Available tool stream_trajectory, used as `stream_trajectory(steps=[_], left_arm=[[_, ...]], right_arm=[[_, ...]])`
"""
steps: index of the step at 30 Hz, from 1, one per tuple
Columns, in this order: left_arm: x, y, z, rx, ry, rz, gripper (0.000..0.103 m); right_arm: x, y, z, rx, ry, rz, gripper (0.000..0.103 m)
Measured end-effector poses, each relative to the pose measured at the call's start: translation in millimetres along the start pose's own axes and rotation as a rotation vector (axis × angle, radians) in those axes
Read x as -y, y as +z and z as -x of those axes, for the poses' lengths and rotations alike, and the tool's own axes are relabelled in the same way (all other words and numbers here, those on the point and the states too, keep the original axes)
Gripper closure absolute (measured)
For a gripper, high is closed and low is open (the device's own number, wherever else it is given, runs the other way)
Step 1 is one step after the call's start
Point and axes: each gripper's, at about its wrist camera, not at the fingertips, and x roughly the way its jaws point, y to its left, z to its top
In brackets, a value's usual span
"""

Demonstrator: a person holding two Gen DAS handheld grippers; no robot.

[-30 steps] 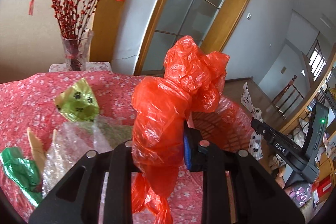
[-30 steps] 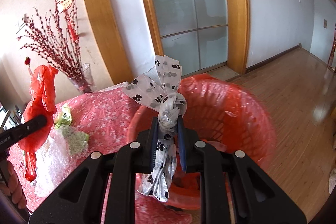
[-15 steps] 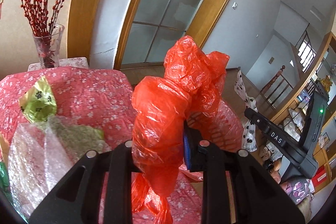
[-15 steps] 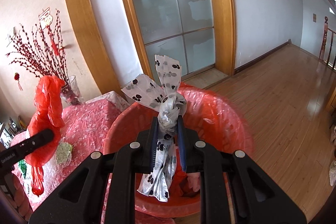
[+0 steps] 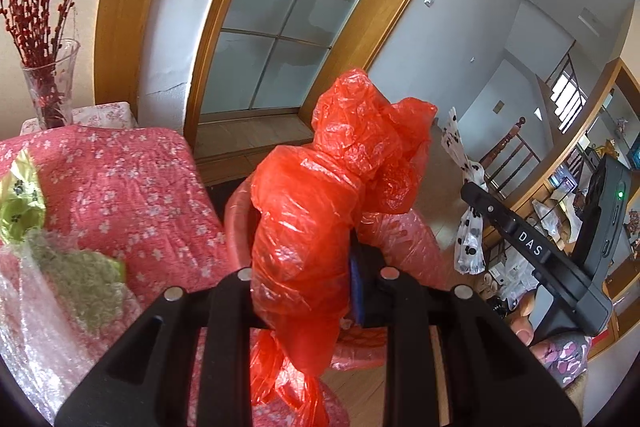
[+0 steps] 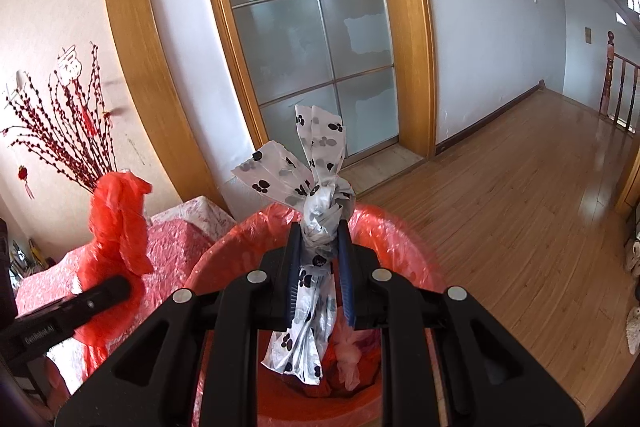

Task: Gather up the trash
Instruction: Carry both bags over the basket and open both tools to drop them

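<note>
My right hand-held gripper [image 6: 318,259] pinches the knotted paw-print bag [image 6: 316,211], hanging upright straight above the red bin [image 6: 400,239]; my left hand-held gripper [image 5: 316,279], clamping the red bag [image 5: 320,211], is beside the rim.

You're in a lived-in home, in a room with a wooden floor [image 6: 520,227]. A frosted-glass sliding door [image 6: 312,39] in a warm wood frame fills the far wall. To its left, a glass vase [image 5: 50,83] of red berry branches [image 6: 68,139] hung with small red ornaments stands by the wall. A floral pink cloth [image 5: 120,179] covers the table, and a wooden stair railing [image 6: 618,83] shows at far right.
</note>
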Motion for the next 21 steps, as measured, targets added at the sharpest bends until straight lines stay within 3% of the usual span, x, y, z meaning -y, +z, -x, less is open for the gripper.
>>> stream_trajectory(steps=[10, 15, 21], left_arm=[[15, 4, -28, -0.032, -0.019, -0.003, 0.076], [12, 0, -40, -0.059, -0.011, 0.016, 0.062], [5, -5, -44, -0.074, -0.001, 0.033, 0.055]], right_arm=[[12, 1, -6, 0.004, 0.004, -0.017, 0.084], [11, 0, -8, 0.004, -0.009, -0.024, 0.070], [18, -3, -7, 0.002, -0.020, -0.035, 0.069]])
